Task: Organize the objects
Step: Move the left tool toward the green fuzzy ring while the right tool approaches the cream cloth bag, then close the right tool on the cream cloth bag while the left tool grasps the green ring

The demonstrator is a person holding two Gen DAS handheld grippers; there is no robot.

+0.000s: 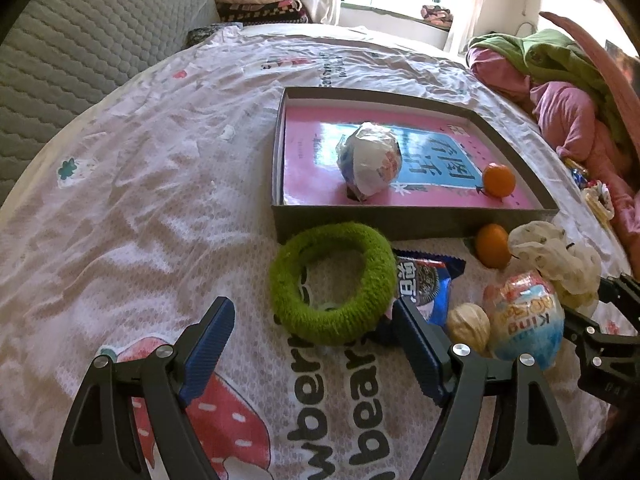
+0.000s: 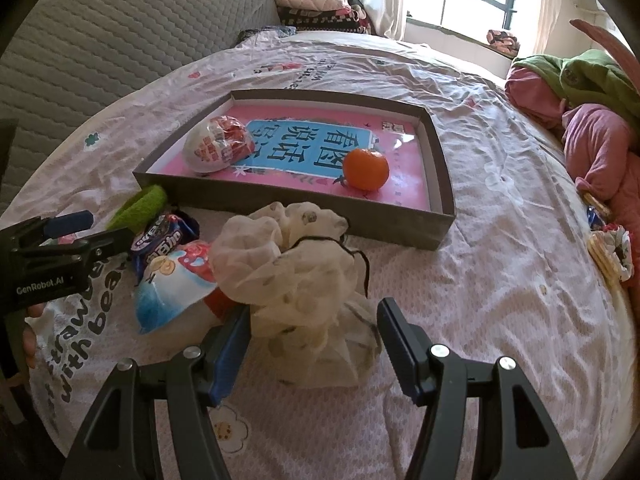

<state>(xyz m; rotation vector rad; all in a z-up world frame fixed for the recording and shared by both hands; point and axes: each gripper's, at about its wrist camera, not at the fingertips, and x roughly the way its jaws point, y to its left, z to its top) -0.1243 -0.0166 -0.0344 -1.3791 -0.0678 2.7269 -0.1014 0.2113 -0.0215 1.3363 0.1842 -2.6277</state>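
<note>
your left tool point(image 1: 314, 344) stands wide open over the bed sheet point(image 1: 140, 200), empty, its right finger just beside the green ring point(image 1: 332, 280). your right tool point(image 2: 314, 344) is parted around the base of the cream cloth bag point(image 2: 296, 272); the left pad touches the cloth, the right pad stands clear. the grey tray point(image 2: 280, 200) holds a pink book point(image 2: 400, 188), a wrapped egg point(image 2: 218, 142) and an orange point(image 2: 366, 168). a second orange point(image 1: 493, 246), cookie packet point(image 1: 426, 280), walnut point(image 1: 468, 326) and blue wrapped egg point(image 1: 524, 316) lie near the tray's front wall.
</note>
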